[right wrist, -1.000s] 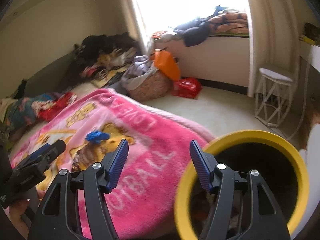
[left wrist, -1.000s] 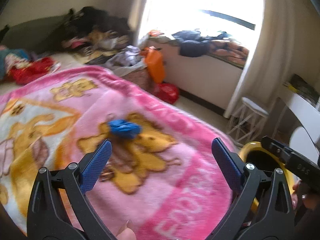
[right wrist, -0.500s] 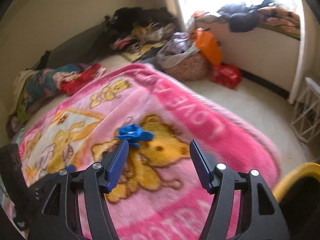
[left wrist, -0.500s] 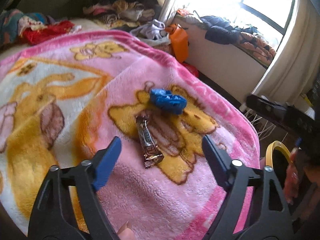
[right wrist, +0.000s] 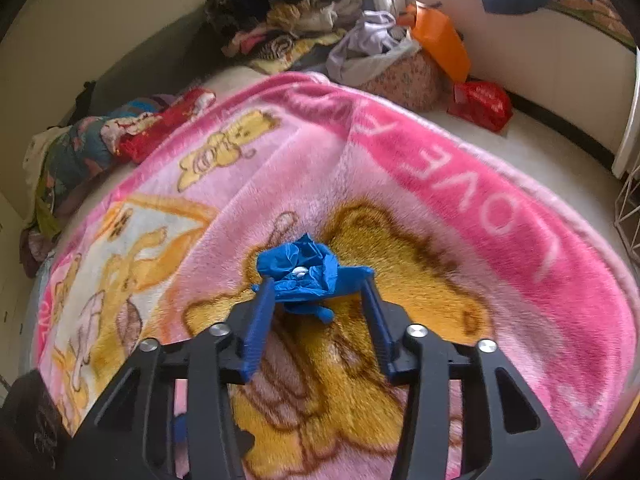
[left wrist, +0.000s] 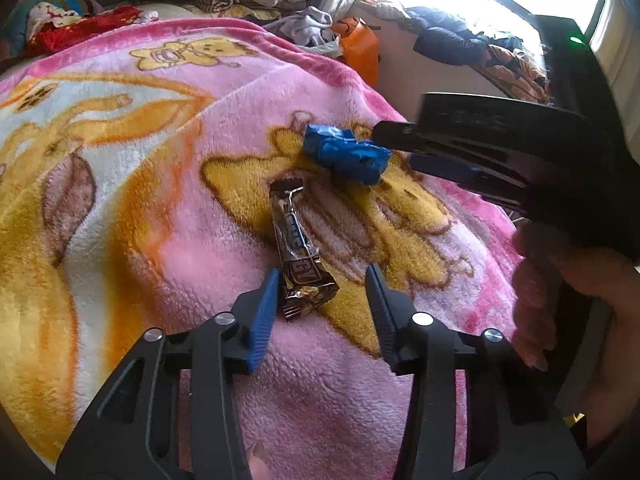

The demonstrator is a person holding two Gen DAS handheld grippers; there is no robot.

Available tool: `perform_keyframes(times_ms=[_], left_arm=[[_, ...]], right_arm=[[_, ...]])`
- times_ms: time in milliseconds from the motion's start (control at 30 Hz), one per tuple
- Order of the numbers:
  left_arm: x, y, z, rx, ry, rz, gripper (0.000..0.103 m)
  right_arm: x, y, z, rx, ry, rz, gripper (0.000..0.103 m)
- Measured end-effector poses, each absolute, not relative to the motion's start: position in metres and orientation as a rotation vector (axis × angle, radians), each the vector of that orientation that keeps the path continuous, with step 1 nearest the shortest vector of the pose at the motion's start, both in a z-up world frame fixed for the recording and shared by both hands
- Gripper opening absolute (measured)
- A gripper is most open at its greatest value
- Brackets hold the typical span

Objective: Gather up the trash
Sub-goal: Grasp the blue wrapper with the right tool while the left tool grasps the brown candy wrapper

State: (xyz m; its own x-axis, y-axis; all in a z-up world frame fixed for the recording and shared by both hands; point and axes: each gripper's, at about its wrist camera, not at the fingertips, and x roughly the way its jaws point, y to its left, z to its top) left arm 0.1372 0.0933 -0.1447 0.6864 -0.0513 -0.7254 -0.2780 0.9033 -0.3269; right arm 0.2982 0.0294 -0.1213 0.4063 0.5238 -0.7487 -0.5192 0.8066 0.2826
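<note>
A brown candy-bar wrapper (left wrist: 298, 252) lies on the pink cartoon blanket (left wrist: 120, 160). My left gripper (left wrist: 322, 280) is open, low over the blanket, with the wrapper's near end between its blue fingertips. A crumpled blue wrapper (left wrist: 346, 152) lies just beyond it. In the right wrist view the blue wrapper (right wrist: 306, 276) sits between the fingertips of my open right gripper (right wrist: 318, 286), touching the left pad. The right gripper's body shows at the right of the left wrist view (left wrist: 500, 152).
The blanket (right wrist: 440, 168) covers a bed. Piles of clothes (right wrist: 288, 20) lie at the back. An orange bag (right wrist: 440, 44) and a red bag (right wrist: 480, 104) sit on the floor by the window ledge. A white wire stool (right wrist: 630, 184) stands at the right.
Both grippers have moved forward and down to the blanket and narrowed. The left now straddles the candy wrapper, the right straddles the blue wrapper. The yellow bin has left both views.
</note>
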Motion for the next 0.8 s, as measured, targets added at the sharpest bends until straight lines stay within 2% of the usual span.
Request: perform_keyframes(times_ms=[100, 167, 233, 700, 733, 767, 800], left_arm=[[0.136, 0.095, -0.147, -0.444, 0.814, 0.133, 0.028], [0.136, 0.095, -0.148, -0.443, 0.816, 0.132, 0.025], [0.136, 0.096, -0.149, -0.447, 0.816, 0.129, 0.024], [0.129, 0.084, -0.135, -0.454, 0.789, 0.085, 0.019], [0.130, 0.083, -0.133, -0.451, 0.784, 0.080, 0.016], [0.130, 0.079, -0.130, -0.442, 0.780, 0.075, 0.003], [0.130, 0.078, -0.128, -0.441, 0.778, 0.072, 0.003]], right_arm=[[0.303, 0.037, -0.133, 0.011, 0.986, 0.659, 0.027], [0.304, 0.039, -0.139, 0.022, 1.004, 0.671, 0.012], [0.301, 0.035, -0.140, 0.050, 0.998, 0.684, 0.006], [0.246, -0.070, -0.111, 0.207, 0.809, 0.588, 0.004], [0.241, -0.080, -0.110, 0.209, 0.800, 0.575, 0.004], [0.238, -0.087, -0.109, 0.204, 0.796, 0.565, 0.004], [0.232, -0.096, -0.107, 0.186, 0.783, 0.547, 0.004]])
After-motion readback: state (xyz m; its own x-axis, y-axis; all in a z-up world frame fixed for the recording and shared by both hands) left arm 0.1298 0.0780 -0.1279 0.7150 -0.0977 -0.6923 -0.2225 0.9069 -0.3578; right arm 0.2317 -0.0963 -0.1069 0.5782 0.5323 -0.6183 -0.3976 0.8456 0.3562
